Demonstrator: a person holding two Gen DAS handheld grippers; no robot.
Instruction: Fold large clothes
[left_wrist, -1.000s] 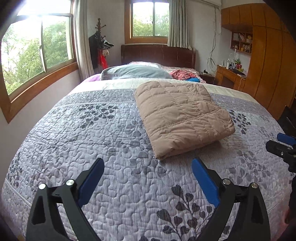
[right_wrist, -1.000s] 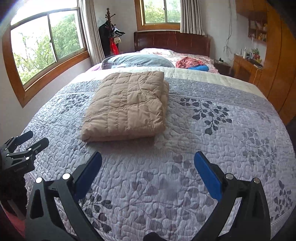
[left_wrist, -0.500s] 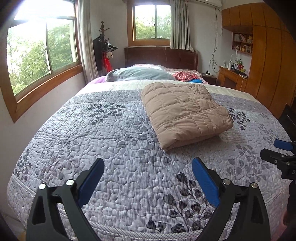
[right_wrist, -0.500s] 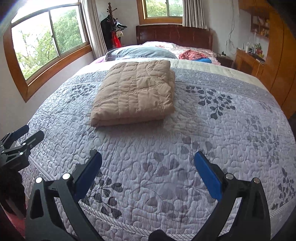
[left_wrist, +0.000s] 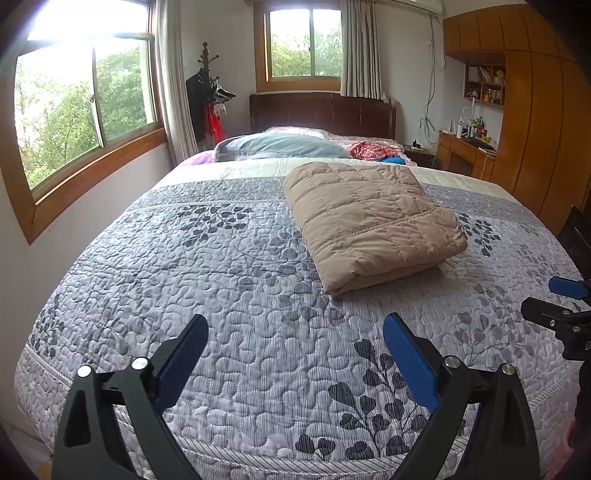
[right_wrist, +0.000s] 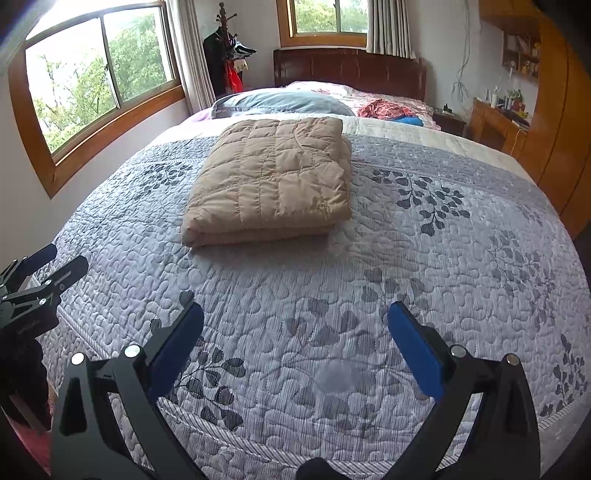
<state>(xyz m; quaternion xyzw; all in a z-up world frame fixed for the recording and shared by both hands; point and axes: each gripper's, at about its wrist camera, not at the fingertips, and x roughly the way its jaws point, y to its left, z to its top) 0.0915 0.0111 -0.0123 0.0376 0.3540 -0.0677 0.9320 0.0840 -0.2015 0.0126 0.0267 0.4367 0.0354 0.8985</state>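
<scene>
A tan quilted down garment (left_wrist: 369, 218) (right_wrist: 273, 181) lies folded into a thick rectangle on the grey leaf-patterned bedspread (left_wrist: 240, 280) (right_wrist: 424, 258). My left gripper (left_wrist: 295, 328) hangs open over the foot of the bed, well short of the garment, with nothing between its blue pads. My right gripper (right_wrist: 295, 317) is likewise open and empty near the bed's foot edge. Each wrist view catches the other gripper at its side: the right gripper (left_wrist: 561, 306) at the right border, the left gripper (right_wrist: 40, 273) at the left border.
A grey-blue pillow (left_wrist: 280, 146) and red and blue clothes (left_wrist: 373, 150) lie by the dark headboard (left_wrist: 321, 112). A coat rack (left_wrist: 210, 99) stands in the left corner below windows. A wooden wardrobe and desk (left_wrist: 465, 151) line the right wall.
Both grippers have drawn back from the garment toward the foot of the bed and risen a little; the bed's front edge now shows. The folded garment has not moved.
</scene>
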